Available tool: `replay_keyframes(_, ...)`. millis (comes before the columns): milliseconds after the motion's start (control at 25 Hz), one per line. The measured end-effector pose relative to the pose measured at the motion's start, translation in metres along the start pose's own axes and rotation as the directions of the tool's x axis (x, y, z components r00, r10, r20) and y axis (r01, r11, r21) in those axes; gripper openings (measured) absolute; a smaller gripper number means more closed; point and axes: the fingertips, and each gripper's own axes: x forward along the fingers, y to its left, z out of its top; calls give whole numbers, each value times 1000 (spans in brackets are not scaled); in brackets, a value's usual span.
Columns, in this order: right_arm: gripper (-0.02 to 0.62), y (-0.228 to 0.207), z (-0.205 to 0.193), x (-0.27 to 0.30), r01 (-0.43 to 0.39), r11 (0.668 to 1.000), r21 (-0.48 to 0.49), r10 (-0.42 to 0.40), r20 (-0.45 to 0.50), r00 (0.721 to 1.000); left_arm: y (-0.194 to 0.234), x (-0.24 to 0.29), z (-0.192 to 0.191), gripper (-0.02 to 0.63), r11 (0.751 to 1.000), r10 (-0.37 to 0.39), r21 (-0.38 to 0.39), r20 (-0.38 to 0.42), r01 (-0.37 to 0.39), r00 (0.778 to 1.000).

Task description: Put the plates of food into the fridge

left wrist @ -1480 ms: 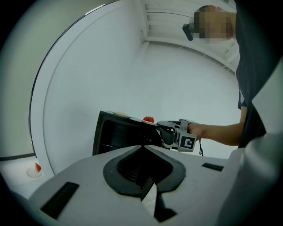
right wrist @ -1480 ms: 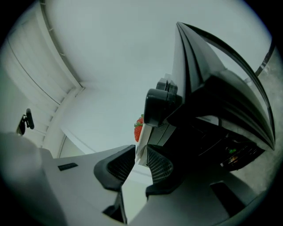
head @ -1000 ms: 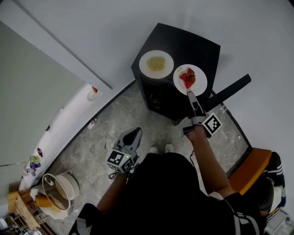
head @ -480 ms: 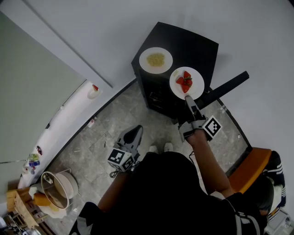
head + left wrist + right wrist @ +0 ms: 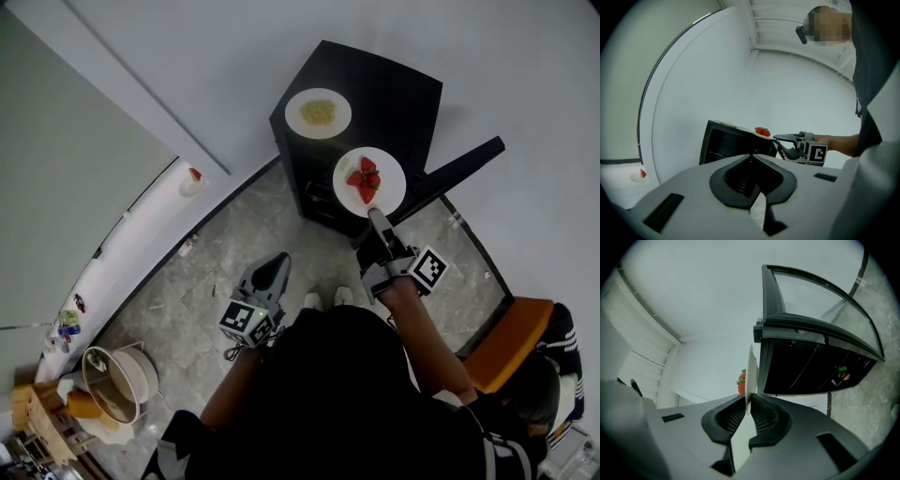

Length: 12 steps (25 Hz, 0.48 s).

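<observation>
Right gripper (image 5: 373,214) has its jaws clamped on the near rim of the strawberry plate (image 5: 389,167); they have just been closing, with the rim between the pads. The plate is white, round, thin and smooth, so it has no long axis. It is held flat at the height of the fridge (image 5: 398,89) top, half over that top's front edge and half out over the floor. The strawberries (image 5: 364,179) are red and piled at the plate's middle. The gripper's length points at the fridge front. The fridge is a black, boxy, low unit with a dark interior, and its door (image 5: 459,169) is swung out from its front right corner. The second plate (image 5: 298,124), white with yellow food, sits on the fridge top towards its back left, apart from the held one. The left gripper (image 5: 278,267) has its jaws together and empty; it is low, well in front of the fridge and aimed at it. Open grey marbled floor (image 5: 216,253) lies in front and left of the fridge. A plain white wall is behind it, and an orange seat (image 5: 506,342) is to its front right.
</observation>
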Motion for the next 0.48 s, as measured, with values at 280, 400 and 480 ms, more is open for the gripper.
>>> replay_keyframes(280, 48, 1, -18, -17, 1, 1000, 7, 0, -55, 998, -7, -7, -7, 29, 1000, 4, -6, -9, -4, 1000)
replay_keyframes(400, 48, -5, -22, -23, 14, 1000, 14, -13, -67, 998, -10, -8, -9, 28, 1000, 11, -11, -10, -11, 1000)
replay_keyframes(480, 48, -12, -23, -25, 25, 1000, 12, -24, -71, 997, -10, -10, -10, 29, 1000, 16, -13, -11, -16, 1000)
